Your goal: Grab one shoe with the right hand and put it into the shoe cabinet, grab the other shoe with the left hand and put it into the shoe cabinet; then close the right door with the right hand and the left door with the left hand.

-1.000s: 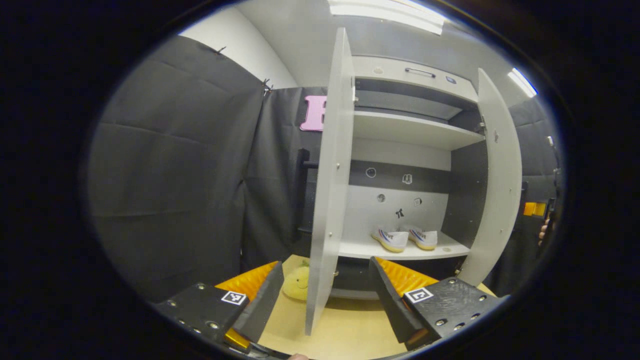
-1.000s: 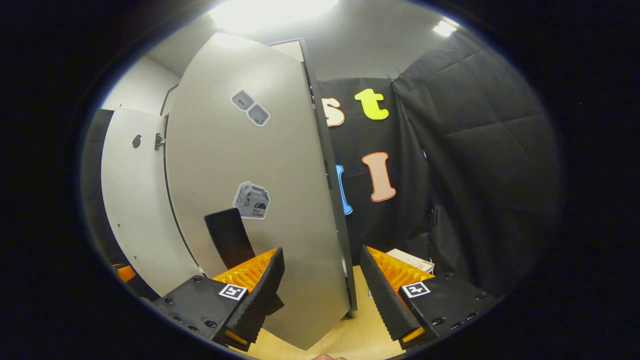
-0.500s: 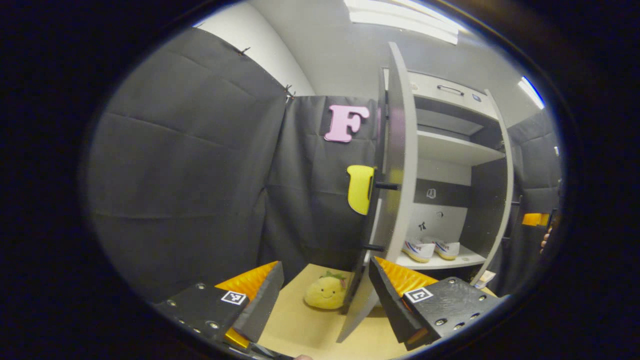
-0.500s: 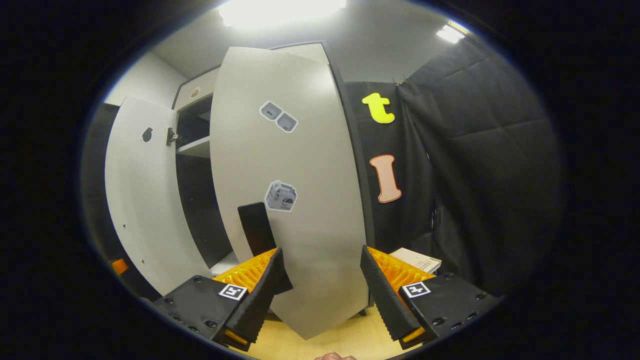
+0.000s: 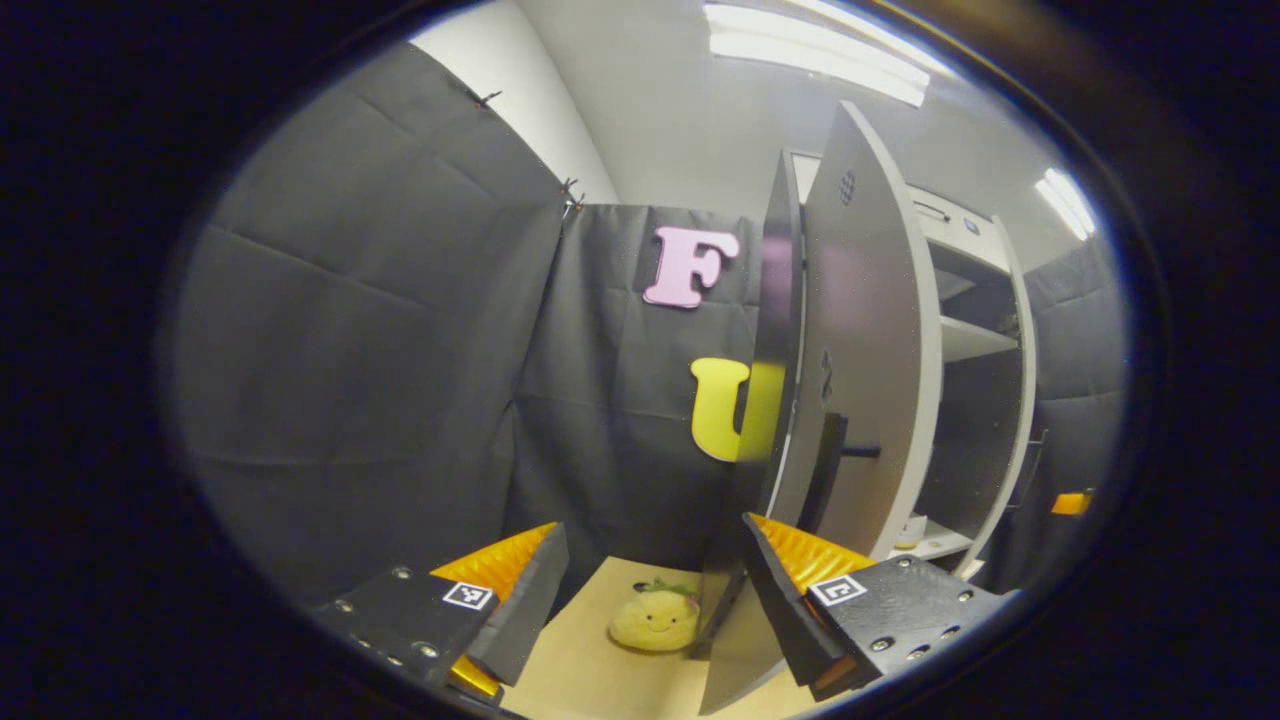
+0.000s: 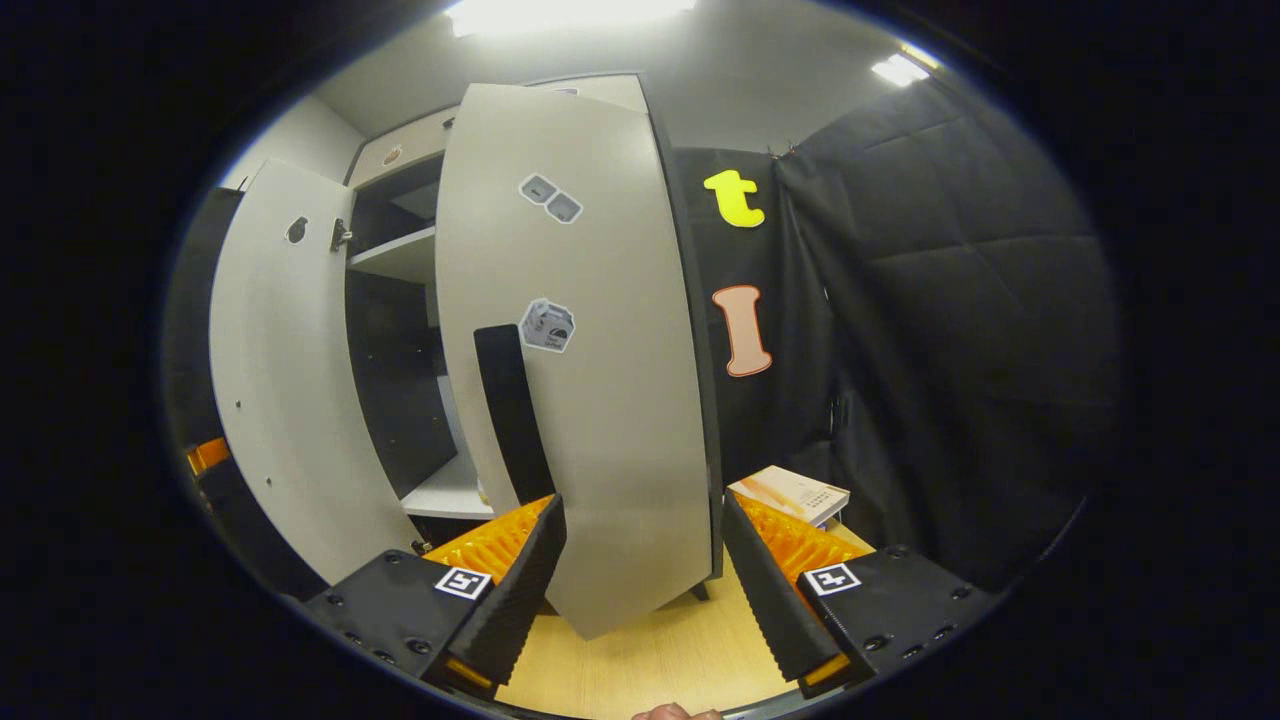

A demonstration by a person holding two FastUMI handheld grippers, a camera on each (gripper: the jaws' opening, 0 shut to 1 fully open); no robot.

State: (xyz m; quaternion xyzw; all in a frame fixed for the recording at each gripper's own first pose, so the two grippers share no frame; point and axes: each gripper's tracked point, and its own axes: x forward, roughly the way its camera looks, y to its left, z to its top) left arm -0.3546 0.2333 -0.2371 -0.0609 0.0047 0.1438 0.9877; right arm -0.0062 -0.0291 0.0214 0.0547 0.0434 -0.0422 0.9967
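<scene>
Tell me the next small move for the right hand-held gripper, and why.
Probably push the right door further toward shut with the right hand-held gripper. In the right gripper view this door still stands ajar, with a dark gap and a shelf showing beside it. The gripper is open, its fingers flanking the door's lower part, and the black handle is just ahead.

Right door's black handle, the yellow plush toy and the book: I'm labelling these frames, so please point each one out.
black handle [image 6: 512, 415], right gripper view, middle of the bar.
yellow plush toy [image 5: 654, 619], left gripper view, its smiling face.
book [image 6: 790, 492], right gripper view, its cover.
</scene>
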